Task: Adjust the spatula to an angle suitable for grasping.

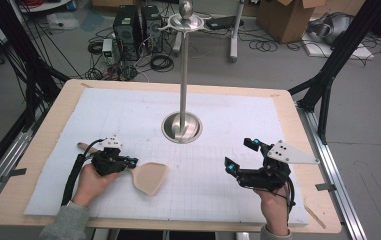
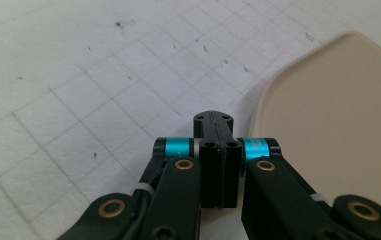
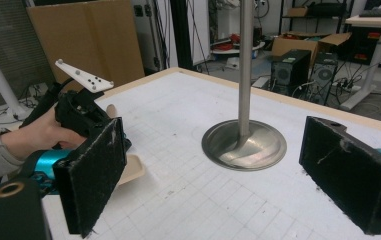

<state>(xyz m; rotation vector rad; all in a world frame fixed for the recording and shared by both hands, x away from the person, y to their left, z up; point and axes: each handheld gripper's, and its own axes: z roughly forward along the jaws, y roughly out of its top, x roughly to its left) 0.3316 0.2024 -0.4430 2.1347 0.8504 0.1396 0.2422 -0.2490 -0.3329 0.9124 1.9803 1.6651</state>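
Note:
A beige spatula (image 1: 149, 178) lies on the white grid mat, its handle (image 1: 83, 147) running up and to the left and its blade (image 2: 338, 115) to the right. My left gripper (image 1: 134, 161) rests over the handle's neck with its jaws pressed together (image 2: 213, 122) and nothing visible between them; the blade edge lies just beside the tips. My right gripper (image 1: 240, 153) hovers at the right with its jaws wide apart (image 3: 223, 180) and nothing between them. It faces a steel stand (image 1: 181, 127), whose round base (image 3: 243, 142) sits mid-table.
The white mat (image 1: 128, 115) covers a wooden table (image 1: 53, 125). The stand's pole rises to a hooked ring top (image 1: 185, 22). A thin wooden stick (image 1: 314, 215) lies at the front right corner. Computers and cables (image 1: 133, 30) sit on the floor beyond the far edge.

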